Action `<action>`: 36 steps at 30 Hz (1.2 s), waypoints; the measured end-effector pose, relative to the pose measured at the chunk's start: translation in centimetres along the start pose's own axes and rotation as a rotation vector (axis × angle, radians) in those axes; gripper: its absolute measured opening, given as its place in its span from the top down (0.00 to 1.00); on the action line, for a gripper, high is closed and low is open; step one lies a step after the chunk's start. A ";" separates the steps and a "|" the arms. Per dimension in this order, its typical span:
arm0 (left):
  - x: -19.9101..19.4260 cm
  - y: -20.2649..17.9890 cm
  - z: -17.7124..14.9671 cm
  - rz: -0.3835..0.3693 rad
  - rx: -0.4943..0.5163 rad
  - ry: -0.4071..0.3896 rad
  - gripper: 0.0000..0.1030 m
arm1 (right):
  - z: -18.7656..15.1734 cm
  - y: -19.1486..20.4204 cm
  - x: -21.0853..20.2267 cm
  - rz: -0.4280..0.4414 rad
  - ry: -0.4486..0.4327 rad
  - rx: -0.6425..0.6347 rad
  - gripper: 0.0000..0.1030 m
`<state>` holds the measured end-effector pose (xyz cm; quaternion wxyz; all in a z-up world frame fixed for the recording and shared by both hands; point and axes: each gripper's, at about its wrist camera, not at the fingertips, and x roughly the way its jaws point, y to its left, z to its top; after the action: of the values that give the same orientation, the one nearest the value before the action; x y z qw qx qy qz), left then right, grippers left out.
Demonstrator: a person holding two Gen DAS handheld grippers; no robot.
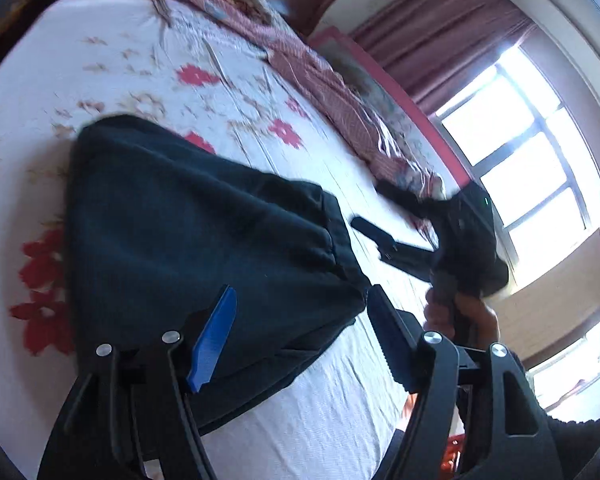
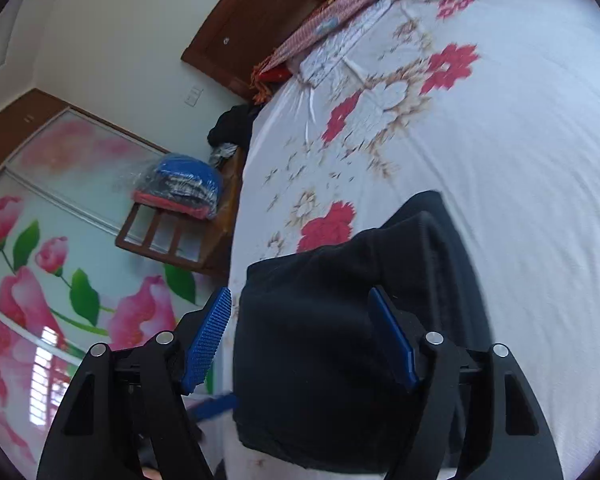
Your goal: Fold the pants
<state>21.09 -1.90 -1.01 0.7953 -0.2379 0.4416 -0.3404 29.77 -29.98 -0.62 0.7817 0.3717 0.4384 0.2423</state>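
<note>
The dark navy, soft knitted-looking pants [image 1: 188, 240] lie in a folded bundle on the bed with the white sheet printed with red flowers [image 1: 112, 52], near its front edge. The left gripper [image 1: 300, 336] hangs over the bundle with its blue-padded fingers [image 1: 214, 340] spread apart, holding nothing. The right gripper [image 2: 304, 340] is likewise wide open above the cloth, its fingers [image 2: 206, 340] clear of the fabric.

The fabric looks limp, light and thick, so it should sag and bunch rather than hold a crease, and layers may slip over each other. A pinch at the corners of the outer folded edge, taking all layers together, seems the surest hold.
</note>
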 end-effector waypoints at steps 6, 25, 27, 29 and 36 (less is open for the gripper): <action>2.4 1.3 -3.2 0.025 0.026 0.065 0.37 | 1.4 -6.7 2.5 -0.023 -0.014 0.211 1.00; -1.6 -2.3 -3.4 0.189 0.072 0.031 0.19 | -10.7 -2.5 -8.8 0.042 -0.108 0.133 0.52; -4.2 -3.5 -4.5 0.417 0.124 -0.064 0.02 | -13.3 -1.2 -10.9 -0.105 -0.132 0.108 0.04; -6.2 -4.6 -6.2 0.581 0.203 -0.127 0.02 | -16.1 -0.6 -11.6 -0.202 -0.089 0.066 0.04; -10.3 -6.8 -10.9 0.856 0.203 -0.196 0.02 | -22.1 2.0 -11.0 -0.520 -0.029 -0.007 0.04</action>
<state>5.53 0.58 3.78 0.9218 0.0141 0.3874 0.0017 5.08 -28.32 -0.98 0.8252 0.2472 0.5070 0.0295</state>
